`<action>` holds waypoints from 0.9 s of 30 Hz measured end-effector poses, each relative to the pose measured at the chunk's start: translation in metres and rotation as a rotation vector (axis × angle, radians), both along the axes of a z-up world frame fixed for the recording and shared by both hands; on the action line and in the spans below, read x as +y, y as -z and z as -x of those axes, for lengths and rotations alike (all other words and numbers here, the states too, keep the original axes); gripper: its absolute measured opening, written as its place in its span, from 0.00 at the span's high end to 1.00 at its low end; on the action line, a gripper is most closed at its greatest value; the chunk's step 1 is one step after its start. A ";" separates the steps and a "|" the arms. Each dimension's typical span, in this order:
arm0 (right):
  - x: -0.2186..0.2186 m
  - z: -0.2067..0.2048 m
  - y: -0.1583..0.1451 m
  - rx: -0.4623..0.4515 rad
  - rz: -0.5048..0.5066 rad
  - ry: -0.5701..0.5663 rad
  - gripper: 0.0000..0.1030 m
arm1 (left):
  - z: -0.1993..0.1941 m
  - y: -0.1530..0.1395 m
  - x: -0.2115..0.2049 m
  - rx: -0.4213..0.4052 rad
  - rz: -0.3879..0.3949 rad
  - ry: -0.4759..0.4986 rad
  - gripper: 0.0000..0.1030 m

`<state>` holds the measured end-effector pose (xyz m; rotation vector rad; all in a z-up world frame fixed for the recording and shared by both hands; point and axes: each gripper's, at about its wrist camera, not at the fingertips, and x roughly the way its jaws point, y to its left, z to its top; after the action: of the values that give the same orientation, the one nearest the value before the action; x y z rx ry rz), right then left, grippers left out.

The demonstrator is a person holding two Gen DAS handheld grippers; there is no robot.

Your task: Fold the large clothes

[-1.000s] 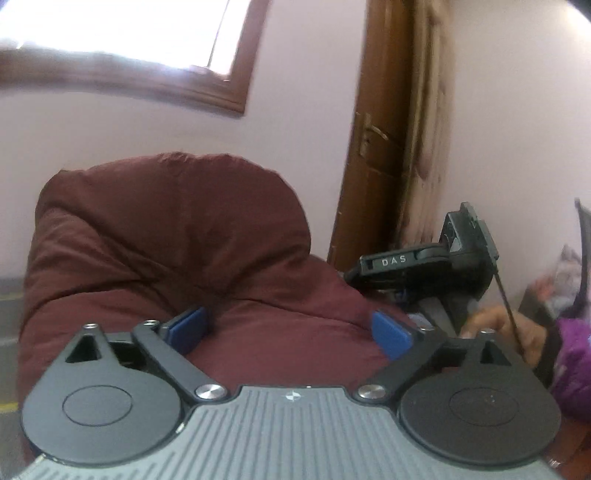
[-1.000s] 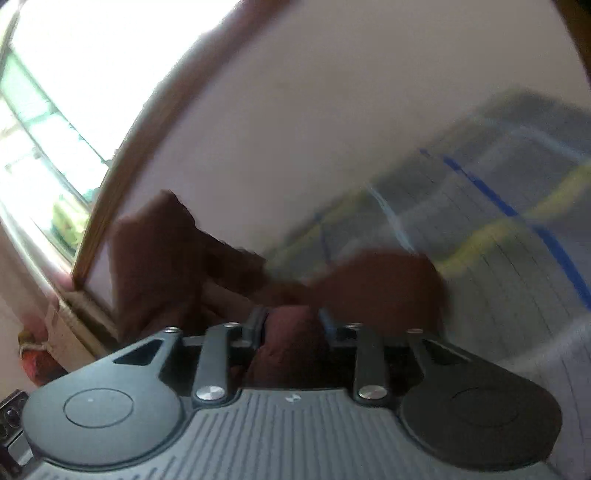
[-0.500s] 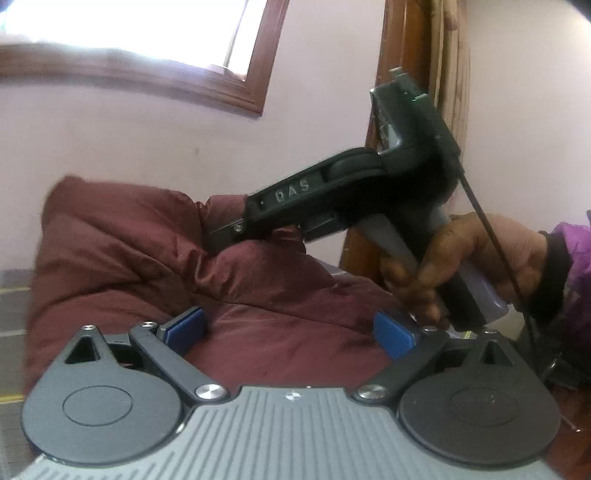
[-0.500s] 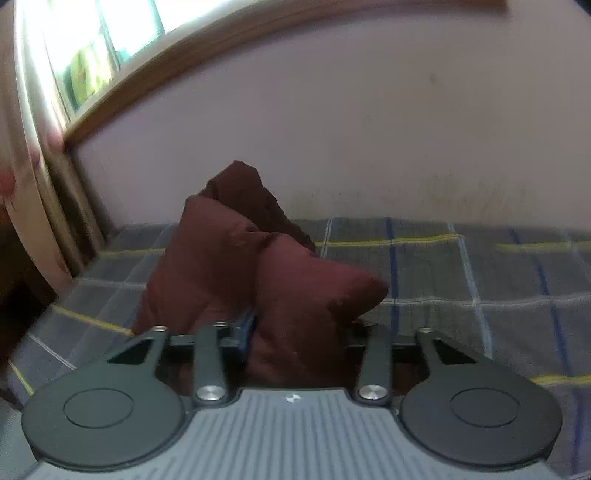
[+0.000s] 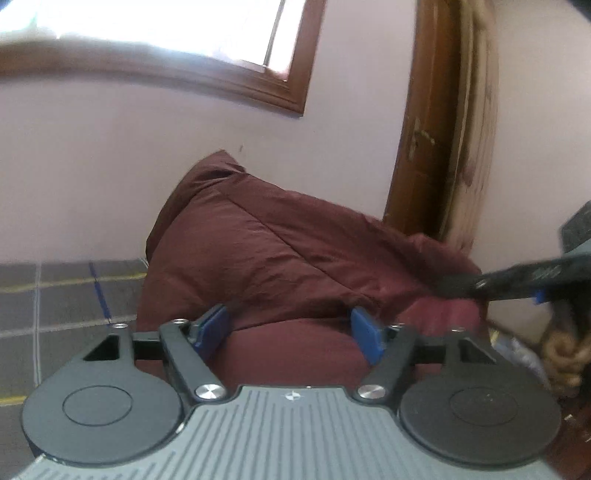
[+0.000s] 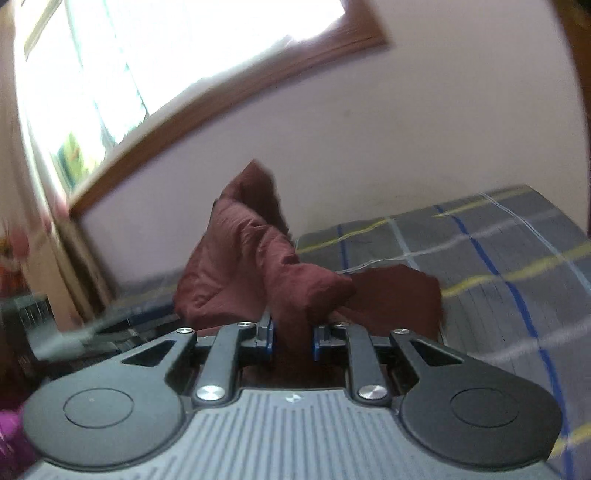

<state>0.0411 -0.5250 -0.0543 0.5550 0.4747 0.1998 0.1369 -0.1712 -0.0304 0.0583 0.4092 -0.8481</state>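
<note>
The big dark red jacket point(image 5: 295, 258) fills the middle of the left wrist view. It is puffy and sits in a heap on the bed point(image 5: 66, 295), which has a grey cover with blue, yellow and white lines. In the right wrist view the jacket point(image 6: 251, 266) stands up in the middle, with the bed point(image 6: 517, 266) at the right.

The right gripper point(image 6: 292, 338) is closing, and its blue pads pinch a fold of the jacket between them. It comes into the left wrist view from the right edge point(image 5: 517, 277), with the person's hand point(image 5: 561, 350) below it.

The left gripper point(image 5: 291, 332) is closing too. The jacket lies between its blue pads, which are wide apart. I cannot tell if the pads press on it.

A window point(image 5: 147, 22) with a brown frame is in the upper left of the left wrist view. A brown door frame point(image 5: 424, 129) is at the upper right.
</note>
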 end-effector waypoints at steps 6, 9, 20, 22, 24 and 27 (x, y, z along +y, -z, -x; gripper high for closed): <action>-0.015 0.063 0.018 0.052 -0.181 0.206 0.00 | -0.006 0.006 -0.002 0.024 0.013 -0.022 0.23; -0.011 0.062 0.028 0.072 -0.256 0.160 0.00 | -0.005 0.006 0.002 0.033 0.018 -0.027 0.23; 0.041 -0.087 -0.019 -0.017 -0.044 -0.092 0.69 | -0.023 0.000 -0.003 0.125 0.098 -0.138 0.18; 0.030 -0.100 -0.030 -0.052 -0.027 -0.096 0.70 | -0.027 -0.006 -0.011 0.143 0.126 -0.134 0.18; 0.011 -0.098 -0.014 -0.047 -0.040 -0.068 0.70 | -0.022 -0.006 -0.027 0.136 0.105 -0.107 0.17; -0.016 -0.089 0.049 0.034 -0.199 -0.024 0.65 | -0.006 0.005 -0.046 0.068 0.026 -0.053 0.15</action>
<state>0.1303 -0.5408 -0.1032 0.7490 0.4979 0.2626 0.1424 -0.2171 -0.0357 -0.0053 0.4617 -0.8040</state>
